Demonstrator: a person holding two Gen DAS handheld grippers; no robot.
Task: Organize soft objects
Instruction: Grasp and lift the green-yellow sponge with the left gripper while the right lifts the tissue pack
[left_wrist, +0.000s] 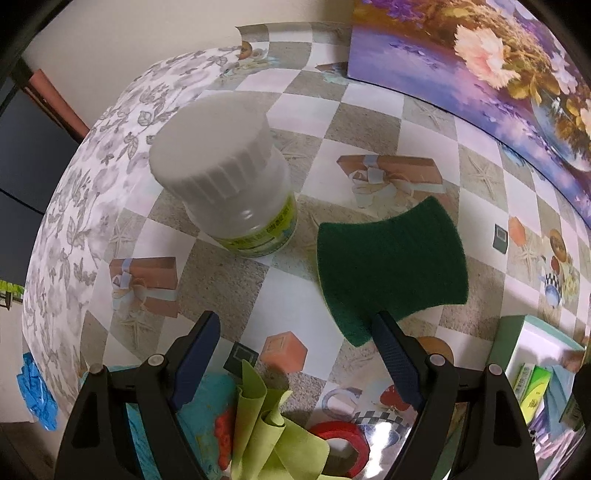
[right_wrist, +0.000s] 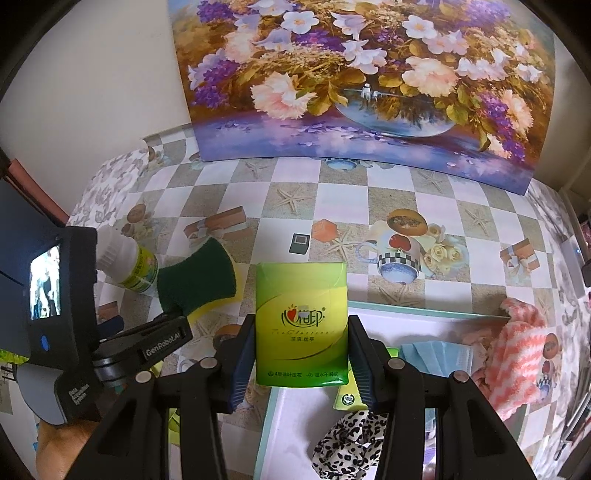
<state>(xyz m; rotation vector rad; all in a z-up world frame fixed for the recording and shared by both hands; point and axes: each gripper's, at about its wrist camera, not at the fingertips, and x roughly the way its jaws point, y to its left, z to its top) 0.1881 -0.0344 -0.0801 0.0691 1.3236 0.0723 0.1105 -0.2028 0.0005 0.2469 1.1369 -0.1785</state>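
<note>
My right gripper (right_wrist: 301, 350) is shut on a green tissue pack (right_wrist: 301, 321) and holds it over the left edge of a white tray (right_wrist: 424, 314). The tray holds a leopard scrunchie (right_wrist: 347, 443), blue face masks (right_wrist: 436, 356), a pink striped cloth (right_wrist: 517, 358) and another green pack (right_wrist: 345, 398). My left gripper (left_wrist: 295, 328) is open and empty, with its right finger over the near corner of a green scouring sponge (left_wrist: 391, 269). The sponge also shows in the right wrist view (right_wrist: 195, 280).
A white-capped bottle (left_wrist: 229, 177) stands left of the sponge. A lime cloth (left_wrist: 273, 424), red tape roll (left_wrist: 347, 443) and teal item (left_wrist: 210, 402) lie below my left gripper. A flower painting (right_wrist: 369, 74) leans at the back of the checkered table (right_wrist: 388, 206).
</note>
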